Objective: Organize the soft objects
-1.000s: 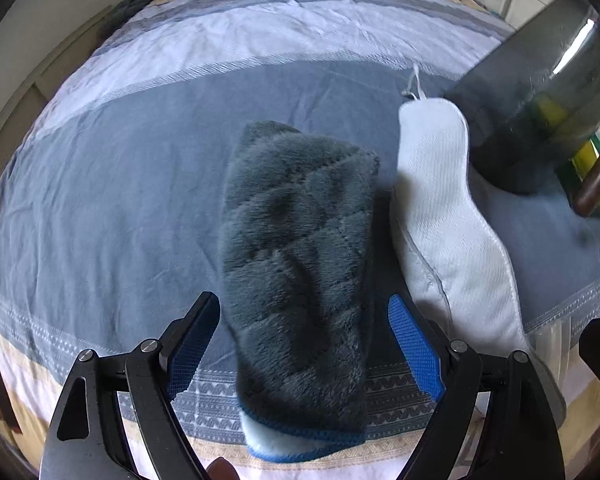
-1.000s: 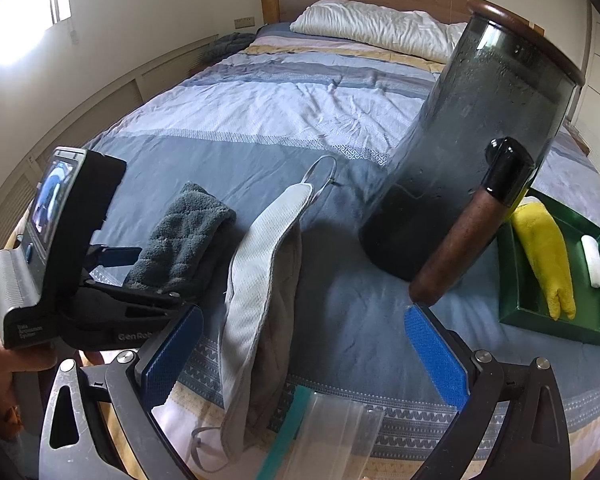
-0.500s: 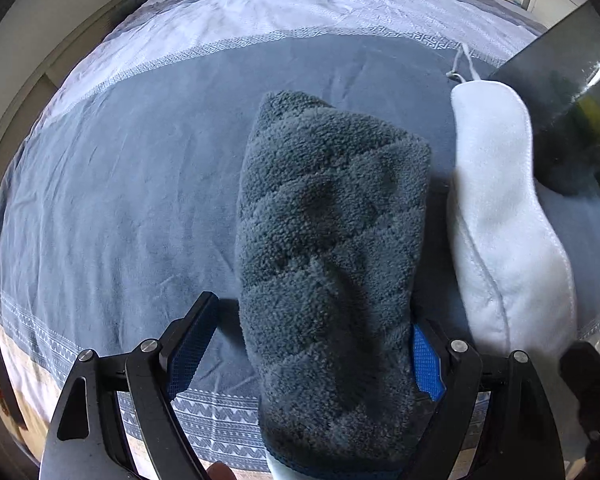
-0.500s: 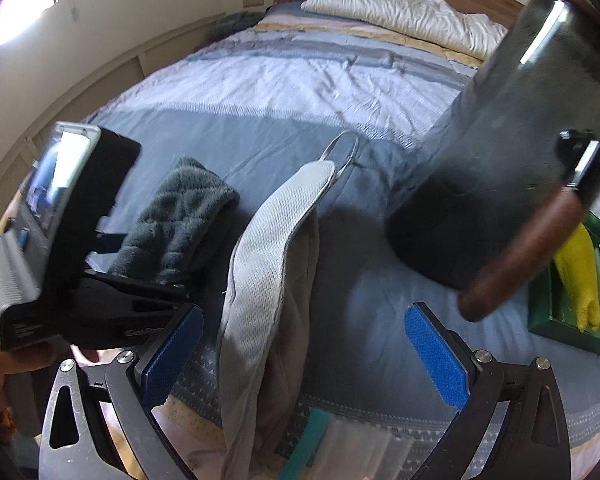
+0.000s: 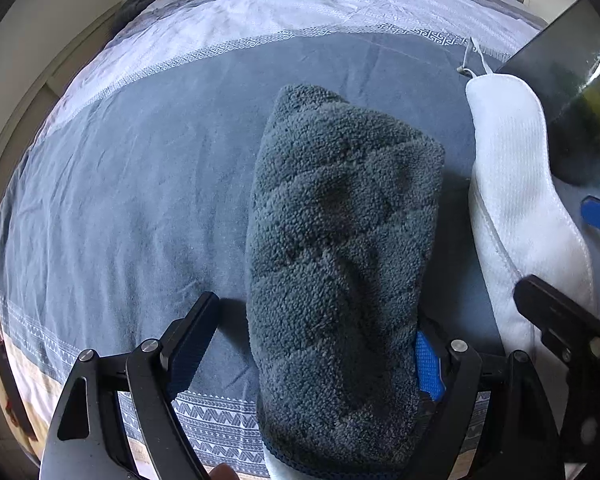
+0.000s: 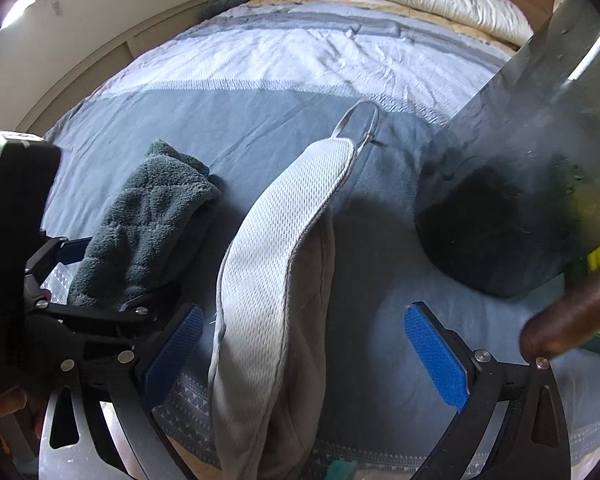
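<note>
Your bed (image 5: 140, 184) fills both views, its striped grey, white and blue cover creased under everything. At two o'clock in the right wrist view stands a tall smoky translucent container (image 6: 540, 168), resting on the cover. Your dark grey plush mitt (image 5: 340, 248) lies lengthwise at the centre of the left wrist view, thick, quilted and fuzzy, with a blue-edged cuff at six o'clock. Just beside it, at three o'clock, lies the white mesh pad (image 5: 512, 184), long and curved, with a thin loop at its far tip.

Your left hand-held gripper (image 5: 312, 344) stands wide around the mitt's cuff end; one pad touches the plush, the other stands clear. Your right hand-held gripper (image 6: 304, 344) is wide too, its jaws just closing slightly, straddling the mesh pad without pressing it.
</note>
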{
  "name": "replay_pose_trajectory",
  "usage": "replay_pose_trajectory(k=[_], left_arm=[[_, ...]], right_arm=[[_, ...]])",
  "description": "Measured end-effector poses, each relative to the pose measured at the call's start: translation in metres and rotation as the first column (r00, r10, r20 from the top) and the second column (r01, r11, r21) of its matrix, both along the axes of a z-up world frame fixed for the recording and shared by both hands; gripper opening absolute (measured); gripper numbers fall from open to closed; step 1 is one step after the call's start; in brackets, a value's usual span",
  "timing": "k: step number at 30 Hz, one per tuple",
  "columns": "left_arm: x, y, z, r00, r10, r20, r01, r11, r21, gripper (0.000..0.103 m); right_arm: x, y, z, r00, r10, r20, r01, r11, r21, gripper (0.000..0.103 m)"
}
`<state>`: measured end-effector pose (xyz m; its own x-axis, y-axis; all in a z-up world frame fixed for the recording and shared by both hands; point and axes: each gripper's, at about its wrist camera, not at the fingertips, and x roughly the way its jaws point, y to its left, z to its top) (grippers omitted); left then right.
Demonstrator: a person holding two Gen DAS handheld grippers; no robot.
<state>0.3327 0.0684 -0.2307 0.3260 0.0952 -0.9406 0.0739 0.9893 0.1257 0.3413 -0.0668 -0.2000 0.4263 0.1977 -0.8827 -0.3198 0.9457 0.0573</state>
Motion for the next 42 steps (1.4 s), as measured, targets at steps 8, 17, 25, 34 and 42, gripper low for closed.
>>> replay_pose_trajectory(k=[8, 17, 25, 34, 42], left_arm=[[0.000, 0.005, -0.005, 1.000, -0.014, 0.000, 0.014, 1.000, 0.001, 0.082], [0.000, -0.001, -0.006, 1.000, -0.011, 0.004, 0.011, 1.000, 0.015, 0.082], [-0.001, -0.004, -0.006, 1.000, -0.011, 0.004, 0.011, 1.000, 0.020, 0.082], [-0.004, -0.018, -0.002, 0.999, -0.049, 0.003, 0.049, 0.999, 0.013, 0.061], [-0.008, -0.024, 0.001, 0.998, -0.062, 0.007, 0.062, 0.998, 0.004, 0.046]], right_arm=[[0.021, 0.005, -0.019, 0.997, 0.038, -0.063, -0.038, 0.999, -0.002, 0.079], [0.020, 0.012, -0.024, 0.996, 0.070, -0.061, -0.070, 0.997, -0.011, 0.064], [0.020, 0.021, -0.023, 0.995, 0.089, -0.054, -0.090, 0.996, -0.017, 0.050], [0.014, 0.027, -0.020, 0.991, 0.124, -0.048, -0.124, 0.992, -0.003, 0.021], [0.008, 0.027, -0.017, 0.991, 0.132, -0.029, -0.132, 0.991, 0.009, 0.014]])
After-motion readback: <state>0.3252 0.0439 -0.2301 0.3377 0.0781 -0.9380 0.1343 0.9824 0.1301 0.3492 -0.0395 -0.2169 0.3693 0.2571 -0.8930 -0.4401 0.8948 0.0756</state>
